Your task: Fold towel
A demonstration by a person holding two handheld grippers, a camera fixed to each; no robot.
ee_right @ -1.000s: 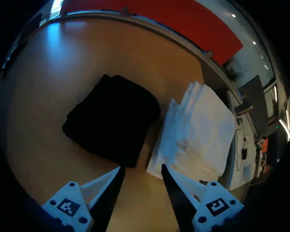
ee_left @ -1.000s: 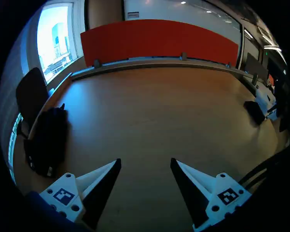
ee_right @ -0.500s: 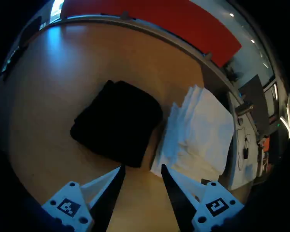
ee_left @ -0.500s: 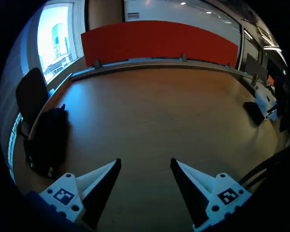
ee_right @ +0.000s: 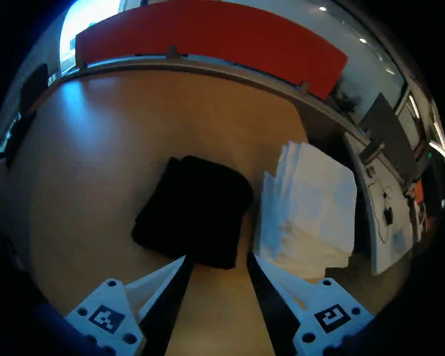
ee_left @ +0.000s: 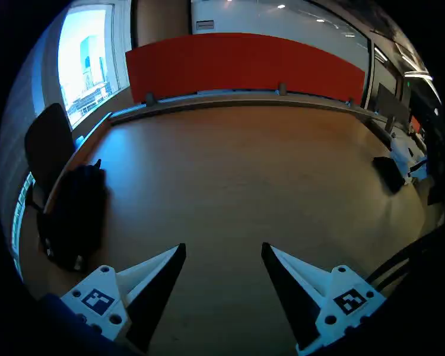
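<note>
In the right gripper view a folded black towel (ee_right: pixel 196 210) lies flat on the wooden table (ee_right: pixel 104 154). A stack of folded white towels (ee_right: pixel 311 207) sits right beside it. My right gripper (ee_right: pixel 218 264) hovers open just before the black towel's near edge, nothing between its fingers. In the left gripper view my left gripper (ee_left: pixel 223 255) stands open above bare table (ee_left: pixel 240 166), holding nothing. A small dark shape (ee_left: pixel 390 172), possibly the black towel, lies far off at the right.
A red partition (ee_left: pixel 246 62) runs along the table's far edge. A black backpack (ee_left: pixel 74 216) rests at the table's left edge by a dark chair (ee_left: pixel 44 142). Another desk with a monitor (ee_right: pixel 388 127) and cables stands beyond the white stack.
The right gripper view has tilted up and shifted, so both towel piles moved right and nearer its fingertips. The left gripper has stayed still.
</note>
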